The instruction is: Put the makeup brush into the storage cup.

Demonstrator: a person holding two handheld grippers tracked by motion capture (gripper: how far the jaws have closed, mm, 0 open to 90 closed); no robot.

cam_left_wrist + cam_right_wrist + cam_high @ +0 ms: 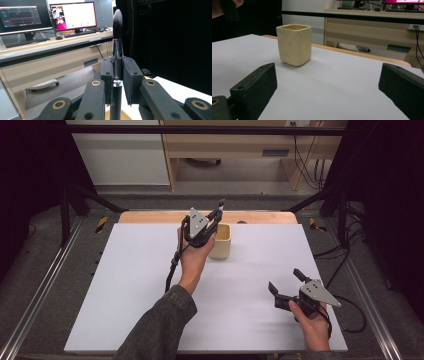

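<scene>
Left tool [216, 218] held above the far middle of the white worktop [125, 285], over the near-left rim of the cream cup [222, 241]. Its jaws are clamped together on a makeup brush [117, 57]: silver ferrule pinched between the two black pads, dark bristle head sticking out past the tips, dark handle running back under the tool. In the high view the brush points up and away towards the far side. Left hand [192, 257] wraps the tool body; grey sleeve [160, 330] comes in from the near edge.

Cup: square-sided with rounded corners, open top, standing upright on the worktop near its far edge, just in front of the wooden strip [150, 216].

Right tool [285, 282] sits low at the near right of the worktop, well apart from the cup, pointed left and far. Its jaws stand wide apart, nothing between them; the right gripper view looks through the gap at the cup.
</scene>
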